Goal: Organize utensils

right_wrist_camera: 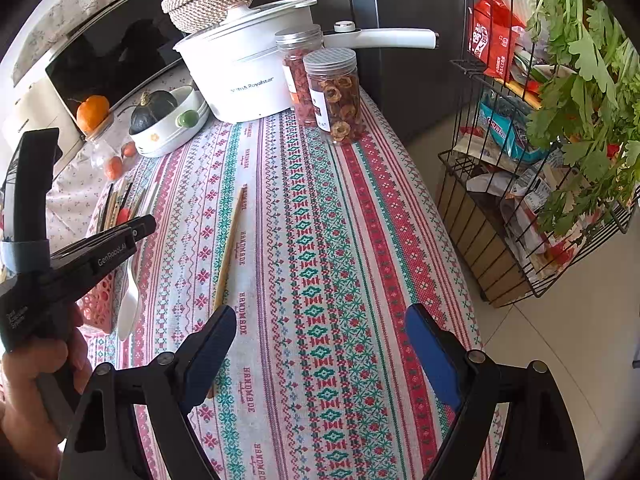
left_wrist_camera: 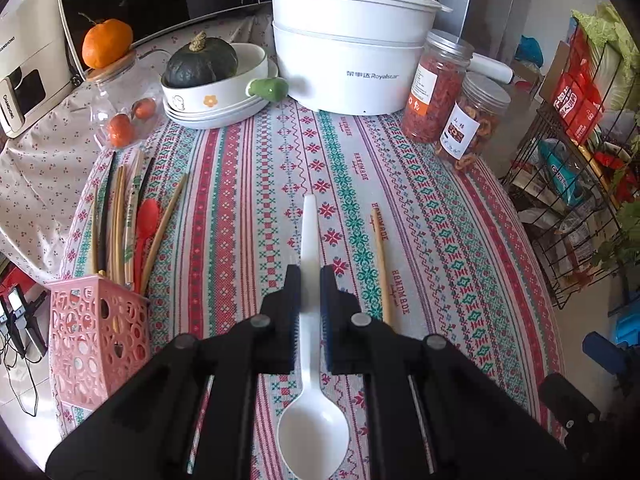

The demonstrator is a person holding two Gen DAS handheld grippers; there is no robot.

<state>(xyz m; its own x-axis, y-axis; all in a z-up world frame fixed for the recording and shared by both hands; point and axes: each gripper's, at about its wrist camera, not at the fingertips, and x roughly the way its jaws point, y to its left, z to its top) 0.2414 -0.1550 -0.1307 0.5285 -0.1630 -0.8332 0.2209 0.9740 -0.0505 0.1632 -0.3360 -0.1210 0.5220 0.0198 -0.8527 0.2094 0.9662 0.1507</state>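
Note:
My left gripper (left_wrist_camera: 310,276) is shut on a white plastic spoon (left_wrist_camera: 310,236), gripping its handle, with the bowl toward the camera. The spoon also shows in the right wrist view (right_wrist_camera: 129,308). A pink openwork holder (left_wrist_camera: 98,340) stands at the left, with several chopsticks and a red spoon (left_wrist_camera: 146,220) in it. One wooden chopstick (left_wrist_camera: 382,264) lies loose on the patterned tablecloth, right of the left gripper; it also shows in the right wrist view (right_wrist_camera: 230,252). My right gripper (right_wrist_camera: 320,344) is open and empty above the cloth, its left finger over the chopstick's near end.
At the back stand a white electric pot (left_wrist_camera: 344,48), two jars of dried fruit (left_wrist_camera: 472,120), a bowl with a dark squash (left_wrist_camera: 208,68) and a glass jar with an orange on top (left_wrist_camera: 108,44). A wire rack (right_wrist_camera: 540,168) with vegetables stands right of the table edge.

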